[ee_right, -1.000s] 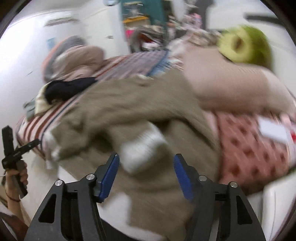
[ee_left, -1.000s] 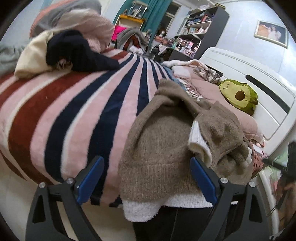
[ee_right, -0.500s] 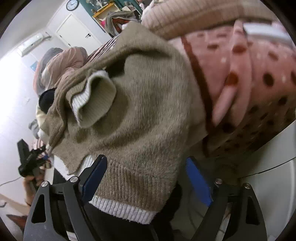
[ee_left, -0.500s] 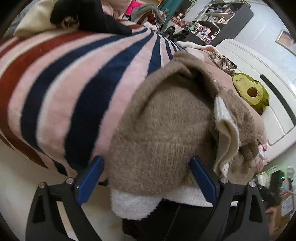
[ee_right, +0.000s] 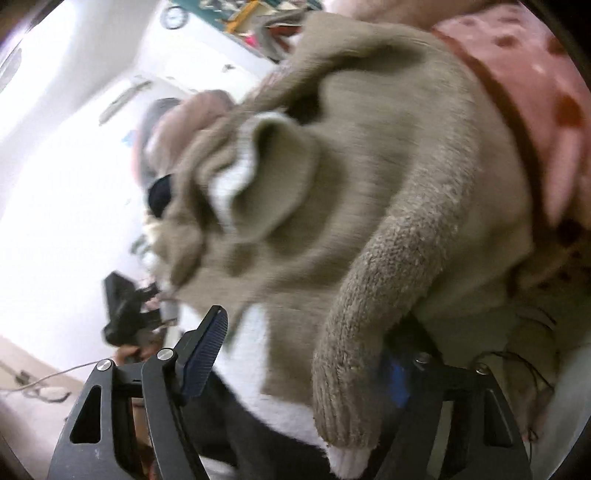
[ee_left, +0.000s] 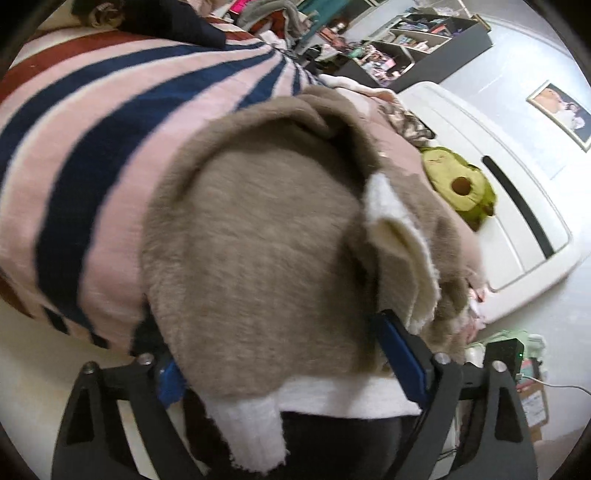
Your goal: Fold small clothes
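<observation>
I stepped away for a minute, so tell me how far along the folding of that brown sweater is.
Early stage. Done: nothing looks folded; the brown sweater lies rumpled over the edge of the striped blanket, one cuff flopped on top. In hand: the left gripper and right gripper are both open at its white hem, gripping nothing. Left: grasping, flattening, folding, and the clothes pile behind.

The sweater (ee_left: pixel 266 258) lies on the blanket (ee_left: pixel 85 155), its hem between the left gripper (ee_left: pixel 291 354) fingers (ee_left: pixel 400 354).
</observation>
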A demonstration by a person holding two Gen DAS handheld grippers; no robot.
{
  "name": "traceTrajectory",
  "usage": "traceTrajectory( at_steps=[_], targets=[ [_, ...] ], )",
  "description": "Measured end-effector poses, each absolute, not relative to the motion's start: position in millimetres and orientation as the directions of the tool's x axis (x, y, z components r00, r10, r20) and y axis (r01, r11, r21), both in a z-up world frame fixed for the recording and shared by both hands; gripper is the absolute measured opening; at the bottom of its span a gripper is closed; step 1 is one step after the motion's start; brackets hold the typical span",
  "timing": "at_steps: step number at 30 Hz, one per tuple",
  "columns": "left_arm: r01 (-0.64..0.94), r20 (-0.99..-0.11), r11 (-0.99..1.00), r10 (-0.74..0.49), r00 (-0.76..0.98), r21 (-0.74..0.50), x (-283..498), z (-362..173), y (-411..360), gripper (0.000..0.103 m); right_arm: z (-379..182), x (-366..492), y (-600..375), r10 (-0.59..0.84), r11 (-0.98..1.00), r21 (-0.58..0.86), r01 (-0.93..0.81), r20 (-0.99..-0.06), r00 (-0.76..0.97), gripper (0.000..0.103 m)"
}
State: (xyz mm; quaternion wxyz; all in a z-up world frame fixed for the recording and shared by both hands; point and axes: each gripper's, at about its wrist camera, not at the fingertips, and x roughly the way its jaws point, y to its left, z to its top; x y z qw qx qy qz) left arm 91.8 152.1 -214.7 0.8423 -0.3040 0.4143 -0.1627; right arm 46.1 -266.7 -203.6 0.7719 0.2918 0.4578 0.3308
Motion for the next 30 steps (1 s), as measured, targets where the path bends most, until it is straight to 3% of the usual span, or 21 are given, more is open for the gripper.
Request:
traceTrajectory(
  at_steps=[2, 3, 4, 5, 6, 15, 30],
  targets=[
    [0.056, -0.574, 0.742, -0.561, 0.597, -0.668, 92, -211, 145, 0.062, -197, 46, -260, 0.786, 0.606, 0.744, -0.281, -0.504, 0.358, 0.065],
    [0.076, -0.551, 0.72, -0.591, 0.59, -0.69, 93, -210, 142, 0.048, -194, 46, -256, 0.786, 0.608, 0.738, -0.294, -0.505, 0.357, 0.057],
    [0.087, -0.537, 0.706, -0.607, 0.586, -0.703, 94, -209, 140, 0.038, -193, 47, -254, 0.785, 0.61, 0.735, -0.298, -0.506, 0.358, 0.042],
    [0.093, -0.53, 0.701, -0.612, 0.587, -0.707, 95, -206, 138, 0.035, -192, 47, -253, 0.781, 0.614, 0.731, -0.299, -0.507, 0.364, 0.033],
    [0.099, -0.531, 0.71, -0.605, 0.593, -0.697, 96, -202, 135, 0.029, -191, 47, -252, 0.775, 0.621, 0.725, -0.299, -0.51, 0.374, 0.017],
    [0.227, -0.47, 0.734, -0.607, 0.641, -0.64, 75, -158, 121, 0.02, -152, 21, -268, 0.856, 0.479, 0.771, -0.419, -0.306, 0.416, 0.015],
    [0.374, -0.374, 0.763, -0.604, 0.704, -0.527, 8, -92, 102, 0.017, -96, -26, -268, 0.879, 0.41, 0.699, -0.586, -0.131, 0.458, 0.013]
  ],
)
